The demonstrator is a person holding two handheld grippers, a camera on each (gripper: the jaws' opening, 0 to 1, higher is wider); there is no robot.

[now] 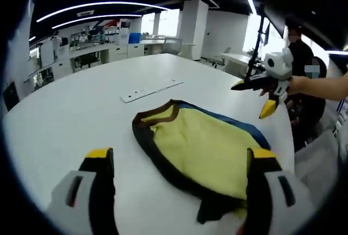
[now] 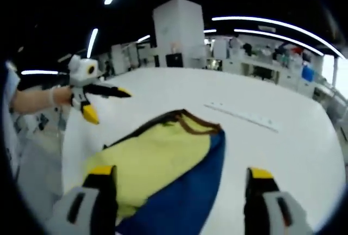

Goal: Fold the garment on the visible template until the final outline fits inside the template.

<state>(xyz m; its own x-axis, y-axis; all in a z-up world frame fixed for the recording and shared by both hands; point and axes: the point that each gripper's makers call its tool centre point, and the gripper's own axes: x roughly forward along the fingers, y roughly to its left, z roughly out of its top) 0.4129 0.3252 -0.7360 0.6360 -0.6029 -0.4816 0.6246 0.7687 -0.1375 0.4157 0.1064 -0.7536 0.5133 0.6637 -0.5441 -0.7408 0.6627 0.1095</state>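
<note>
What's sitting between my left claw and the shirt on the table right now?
Nothing visible. The open left claw hangs right over the near edge of the yellow garment, with only bare white table around it.

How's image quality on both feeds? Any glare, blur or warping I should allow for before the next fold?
Left gripper view: strong fisheye bend; bright windows wash out the far right; the garment reads clearly, while the right gripper looks soft. Right gripper view: same warping, ceiling light strips flare, the garment is slightly soft, and the white table is bright but not blown out.

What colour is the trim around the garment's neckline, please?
Brown; the trim shows best in the left gripper view, on the yellow garment.
</note>
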